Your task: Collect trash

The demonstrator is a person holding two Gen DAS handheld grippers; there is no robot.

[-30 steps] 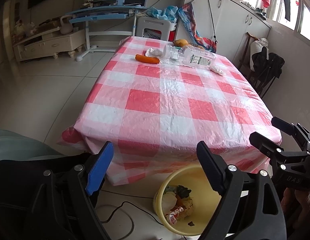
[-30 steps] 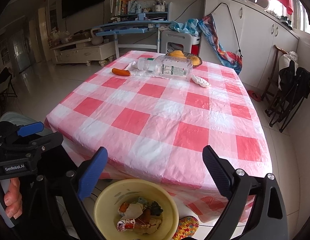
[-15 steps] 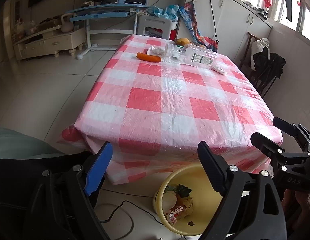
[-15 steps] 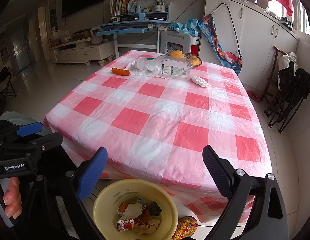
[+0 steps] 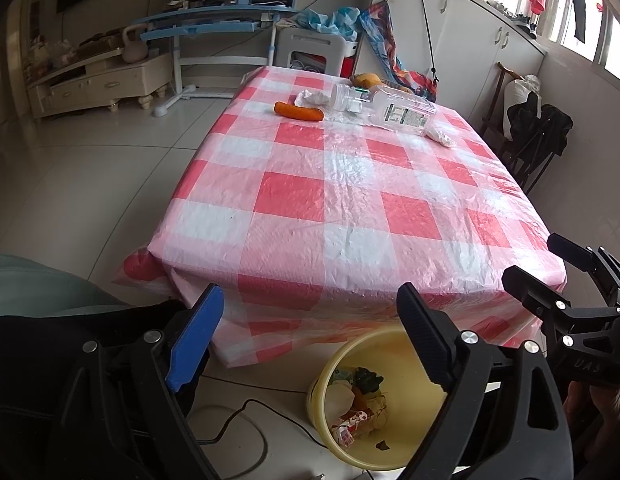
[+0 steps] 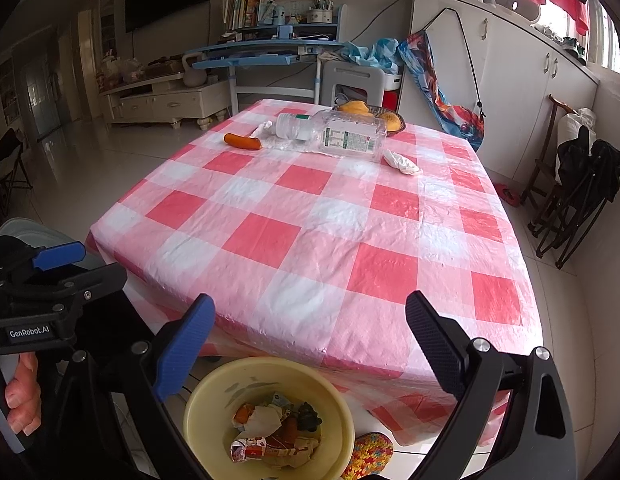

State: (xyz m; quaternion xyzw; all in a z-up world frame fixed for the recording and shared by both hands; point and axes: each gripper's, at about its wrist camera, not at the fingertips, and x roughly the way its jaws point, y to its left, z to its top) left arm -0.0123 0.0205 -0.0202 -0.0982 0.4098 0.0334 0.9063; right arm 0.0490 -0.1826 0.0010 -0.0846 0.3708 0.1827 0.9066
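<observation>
A yellow bin (image 5: 320, 380) (image 6: 198, 396) stands on the floor by the table's near edge, holding crumpled wrappers and scraps. Both grippers hover over it. My left gripper (image 5: 310, 332) (image 6: 74, 268) is open and empty. My right gripper (image 6: 310, 344) (image 5: 550, 268) is also open with nothing between its fingers. At the far end of the red-checked table (image 5: 350, 208) (image 6: 330, 232) lie a clear plastic bottle (image 5: 402, 110) (image 6: 346, 136), an orange sausage-like piece (image 5: 298, 111) (image 6: 242, 141), a crumpled white tissue (image 5: 440, 136) (image 6: 400, 161) and a white scrap (image 5: 310, 98).
A bowl of yellow fruit (image 6: 370, 113) sits behind the bottle. A black cable (image 5: 246, 412) runs over the floor left of the bin. A colourful slipper (image 6: 370, 452) lies beside the bin. Folded chairs (image 6: 574, 200) stand right of the table, a blue desk (image 6: 266, 50) behind it.
</observation>
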